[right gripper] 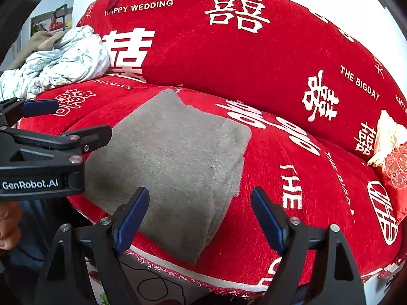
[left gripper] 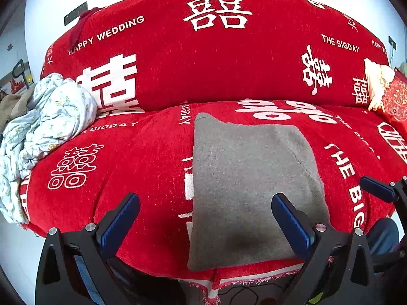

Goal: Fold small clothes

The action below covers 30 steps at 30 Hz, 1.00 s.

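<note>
A folded grey garment (left gripper: 249,185) lies flat on the red sofa seat (left gripper: 132,167), its near edge at the front of the cushion. My left gripper (left gripper: 205,198) hovers open over the garment's near left part, nothing between its blue pads. In the right wrist view the same grey garment (right gripper: 178,157) shows stacked layers along its right edge. My right gripper (right gripper: 201,190) stands open above that near right edge, holding nothing. The left gripper (right gripper: 76,119) shows at the left there, just beside the cloth. One blue finger of the right gripper (left gripper: 376,190) shows at the right edge of the left wrist view.
A crumpled pile of pale floral clothes (left gripper: 51,117) (right gripper: 66,56) sits at the sofa's left end. The red backrest (left gripper: 216,58) rises behind the seat. A cream cloth (right gripper: 389,132) and a red cushion (right gripper: 396,167) lie at the right end. Floor and cables show below the seat's front edge.
</note>
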Each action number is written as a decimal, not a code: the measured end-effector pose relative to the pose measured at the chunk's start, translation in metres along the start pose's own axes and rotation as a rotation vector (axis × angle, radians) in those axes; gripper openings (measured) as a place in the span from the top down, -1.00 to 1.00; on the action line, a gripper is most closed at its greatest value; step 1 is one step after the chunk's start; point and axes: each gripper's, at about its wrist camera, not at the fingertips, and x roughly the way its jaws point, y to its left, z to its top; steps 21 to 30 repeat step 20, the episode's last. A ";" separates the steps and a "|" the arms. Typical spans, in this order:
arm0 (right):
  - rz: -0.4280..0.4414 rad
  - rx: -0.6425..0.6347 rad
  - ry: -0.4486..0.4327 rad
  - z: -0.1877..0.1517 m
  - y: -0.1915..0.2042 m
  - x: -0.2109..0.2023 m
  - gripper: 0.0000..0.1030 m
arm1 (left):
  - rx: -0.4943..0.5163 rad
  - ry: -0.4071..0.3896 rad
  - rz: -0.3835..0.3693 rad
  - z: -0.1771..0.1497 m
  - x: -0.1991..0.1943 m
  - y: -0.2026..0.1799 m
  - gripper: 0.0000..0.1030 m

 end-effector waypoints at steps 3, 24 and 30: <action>-0.001 0.004 0.000 0.000 -0.001 0.000 -0.64 | 0.009 -0.001 0.002 0.000 -0.001 -0.002 -1.00; -0.003 0.020 0.002 0.000 -0.005 0.000 -0.64 | 0.035 -0.010 0.010 -0.001 -0.004 -0.010 -1.00; -0.003 0.020 0.002 0.000 -0.005 0.000 -0.64 | 0.035 -0.010 0.010 -0.001 -0.004 -0.010 -1.00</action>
